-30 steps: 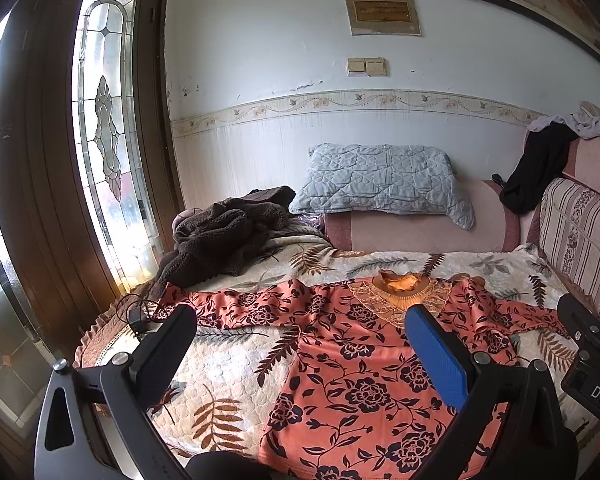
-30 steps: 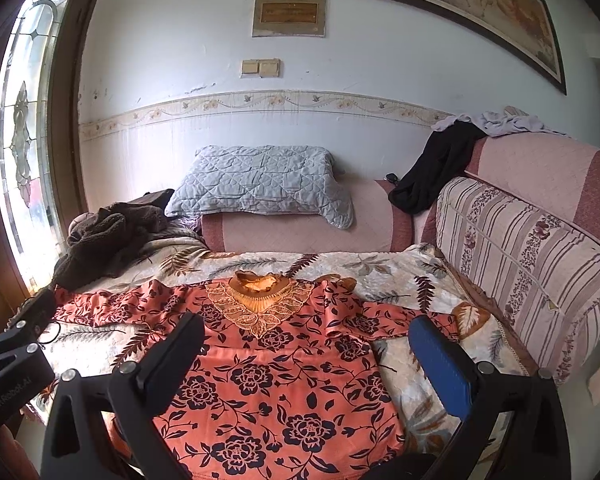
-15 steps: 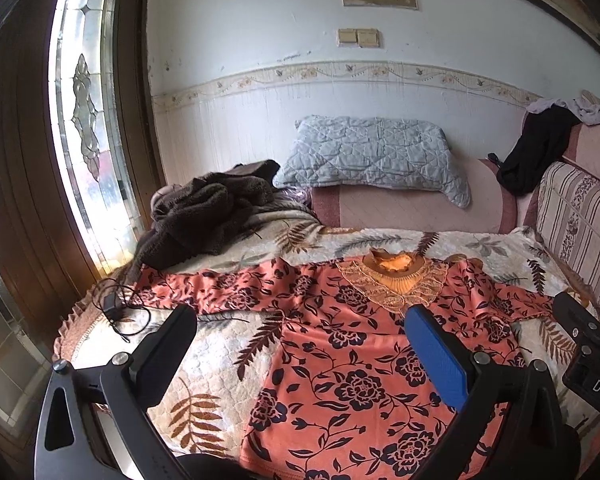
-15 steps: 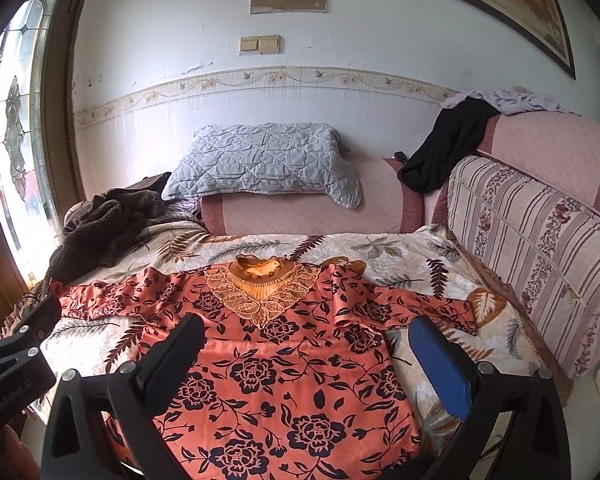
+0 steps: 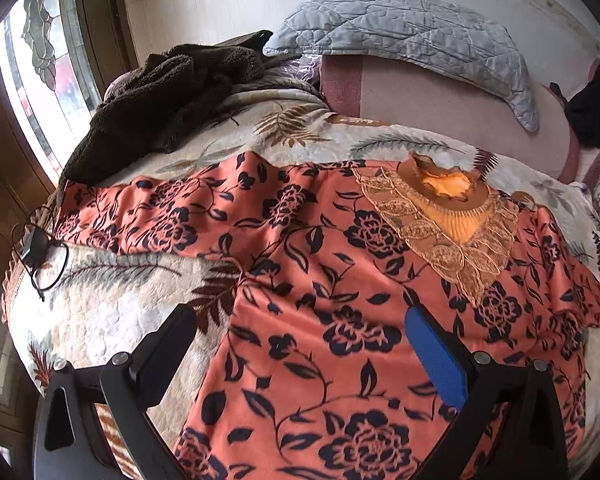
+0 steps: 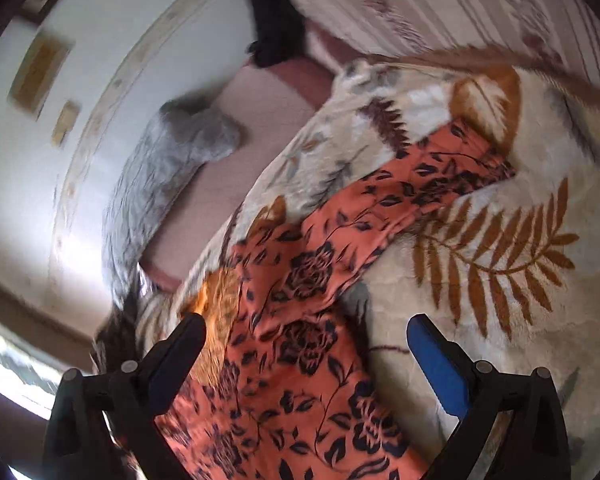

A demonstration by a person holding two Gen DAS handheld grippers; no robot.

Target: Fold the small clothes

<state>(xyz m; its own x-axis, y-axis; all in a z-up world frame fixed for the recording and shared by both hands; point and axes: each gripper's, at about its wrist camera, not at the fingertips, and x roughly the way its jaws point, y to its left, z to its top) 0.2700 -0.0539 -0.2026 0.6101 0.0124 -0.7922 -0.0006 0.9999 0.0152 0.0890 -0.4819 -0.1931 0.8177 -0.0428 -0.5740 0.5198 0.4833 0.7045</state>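
Note:
An orange top with black flowers (image 5: pixel 324 280) lies spread flat on the leaf-print blanket (image 5: pixel 112 296), its lace collar (image 5: pixel 444 216) toward the pillow. Its left sleeve (image 5: pixel 152 216) stretches left. My left gripper (image 5: pixel 300 332) is open and empty, low over the top's left side near the armpit. In the right wrist view, which is tilted and blurred, the top's right sleeve (image 6: pixel 412 196) runs up and right. My right gripper (image 6: pixel 306 338) is open and empty, over the top's right shoulder and side (image 6: pixel 296 344).
A dark brown fleece garment (image 5: pixel 164 92) lies at the back left. A grey quilted pillow (image 5: pixel 412 36) leans on the pink bolster (image 5: pixel 440 100). A black cable with charger (image 5: pixel 40 248) lies at the blanket's left edge. A black garment (image 6: pixel 272 20) hangs on the striped sofa back (image 6: pixel 440 4).
Both grippers have dropped closer to the top. The left tipped down toward the left side. The right swung and rolled toward the right sleeve. Both stayed open.

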